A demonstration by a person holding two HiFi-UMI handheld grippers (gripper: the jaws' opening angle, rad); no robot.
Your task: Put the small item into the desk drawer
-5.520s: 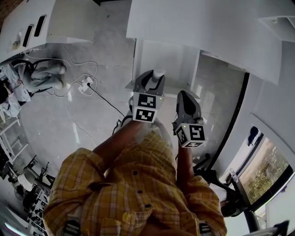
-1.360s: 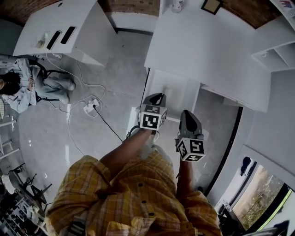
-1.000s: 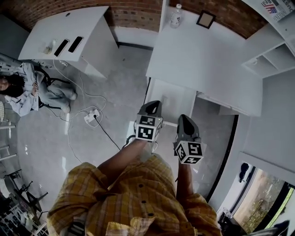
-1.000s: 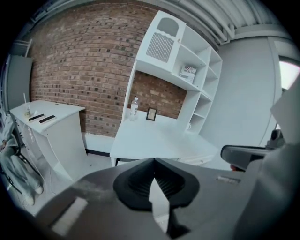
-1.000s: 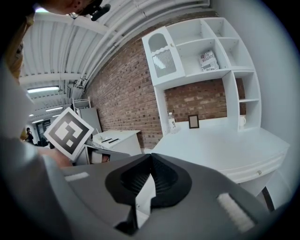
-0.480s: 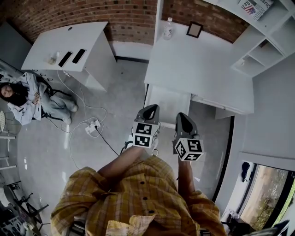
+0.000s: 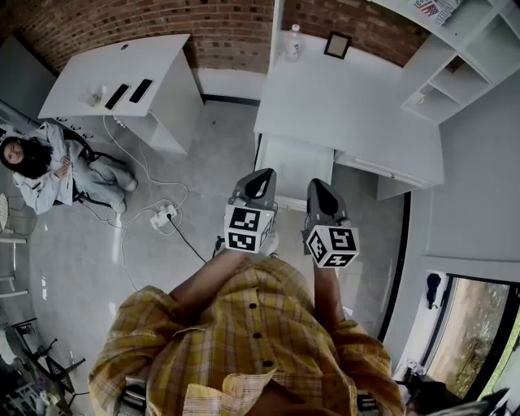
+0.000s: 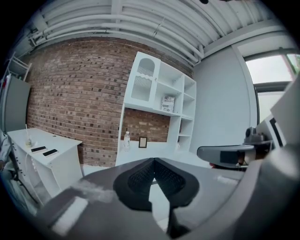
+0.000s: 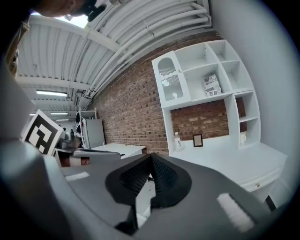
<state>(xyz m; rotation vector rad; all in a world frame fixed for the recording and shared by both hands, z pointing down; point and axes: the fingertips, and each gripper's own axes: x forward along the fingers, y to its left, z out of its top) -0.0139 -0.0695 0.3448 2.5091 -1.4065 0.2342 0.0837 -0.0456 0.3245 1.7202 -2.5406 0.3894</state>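
Scene: head view looks down past a yellow plaid shirt (image 7: pixel 244 341), both tools held out side by side over grey floor (image 7: pixel 203 162), near the white desk (image 7: pixel 349 89) but not touching it.
Left gripper (image 7: pixel 260 180): jaws pressed together, pads (image 8: pixel 140 176) meet at the tips, nothing pinched. Marker cube (image 7: pixel 246 229) faces the cam.
Right gripper (image 7: pixel 317 188): same deal, pads (image 9: pixel 161 178) closed tip to tip w/ nothing between. It's just beside the left one.
Small item: can't tell where it is, no view shows it.
Drawer (image 7: pixel 382 166): under the desk's near edge, looks closed.
Desk top: bottle (image 7: pixel 293 42) and small picture frame (image 7: pixel 337 45) at the back by the brick wall (image 7: pixel 236 24), otherwise bare.
Shelf unit (image 7: pixel 455 57): white, on the desk's right end.
Other table (image 7: pixel 106 69): off to the left, 2 dark phones (image 7: pixel 130 93) on it.
Bkgd: person sitting (image 7: pixel 49 166) far left, power strip (image 7: pixel 162 217) + cables on the floor.
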